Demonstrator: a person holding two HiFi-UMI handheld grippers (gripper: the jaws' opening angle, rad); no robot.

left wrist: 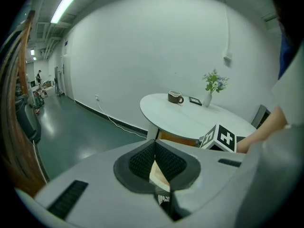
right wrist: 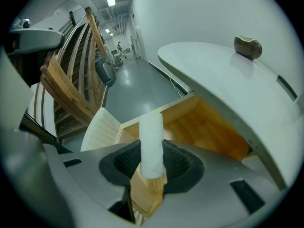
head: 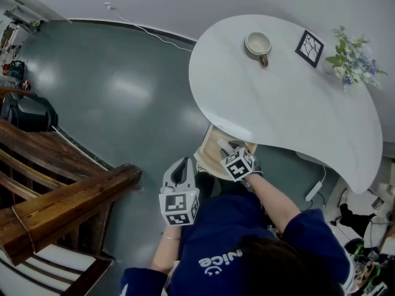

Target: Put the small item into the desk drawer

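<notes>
The small item is a white cylinder (right wrist: 152, 144). My right gripper (right wrist: 152, 164) is shut on its lower part, so it stands up between the pads. In the head view this gripper (head: 226, 149) holds the cylinder (head: 223, 145) over the open wooden drawer (head: 213, 140), which is pulled out from under the white table (head: 290, 97). The drawer's wooden inside (right wrist: 199, 125) and pale front panel (right wrist: 97, 129) lie just ahead of the jaws. My left gripper (head: 179, 167) hangs near the drawer's front, to its left. Its pads (left wrist: 164, 163) meet at the tips with nothing between them.
On the table stand a mug (head: 258, 45), a small dark framed square (head: 309, 47) and a vase of flowers (head: 353, 57). A wooden stair railing (head: 62, 202) runs along the left. A cable (head: 148, 32) lies on the grey-green floor by the wall.
</notes>
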